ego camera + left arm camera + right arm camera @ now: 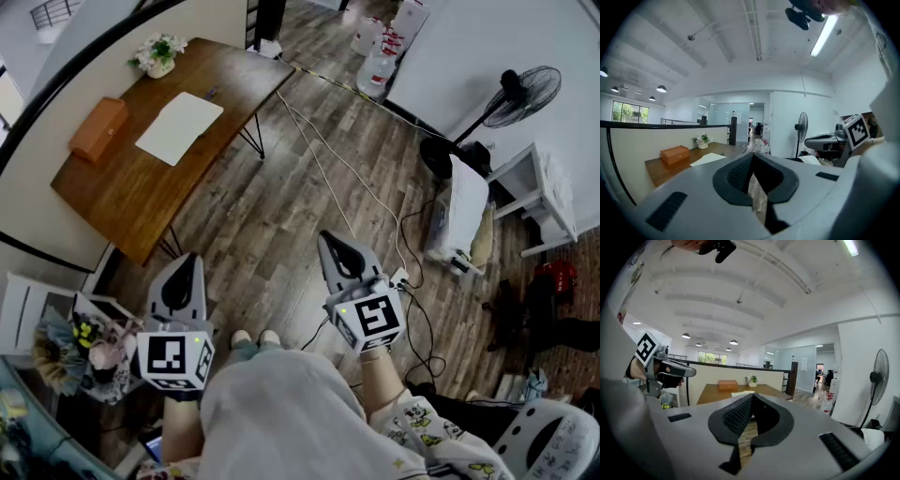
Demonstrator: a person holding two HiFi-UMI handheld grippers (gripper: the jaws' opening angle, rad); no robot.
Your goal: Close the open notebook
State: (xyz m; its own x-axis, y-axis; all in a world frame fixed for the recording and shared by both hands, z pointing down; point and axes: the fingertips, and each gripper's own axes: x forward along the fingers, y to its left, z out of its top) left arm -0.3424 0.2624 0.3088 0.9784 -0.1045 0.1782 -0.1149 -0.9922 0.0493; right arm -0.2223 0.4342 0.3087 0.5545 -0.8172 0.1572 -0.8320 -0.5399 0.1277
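The open notebook (180, 127) lies flat with white pages up on a brown wooden table (141, 202) at the upper left, far from both grippers. It also shows small and distant in the left gripper view (708, 159) and the right gripper view (740, 393). My left gripper (187, 262) and right gripper (326, 239) are held close to my body over the wood floor, pointing toward the table. Both are shut with nothing between their jaws (752, 161) (752, 401).
An orange box (98, 128) and a small flower pot (157, 54) sit on the table beside the notebook. Cables (347, 169) run across the floor. A standing fan (506, 103), a white side table (539, 197) and water bottles (380, 47) stand at the right.
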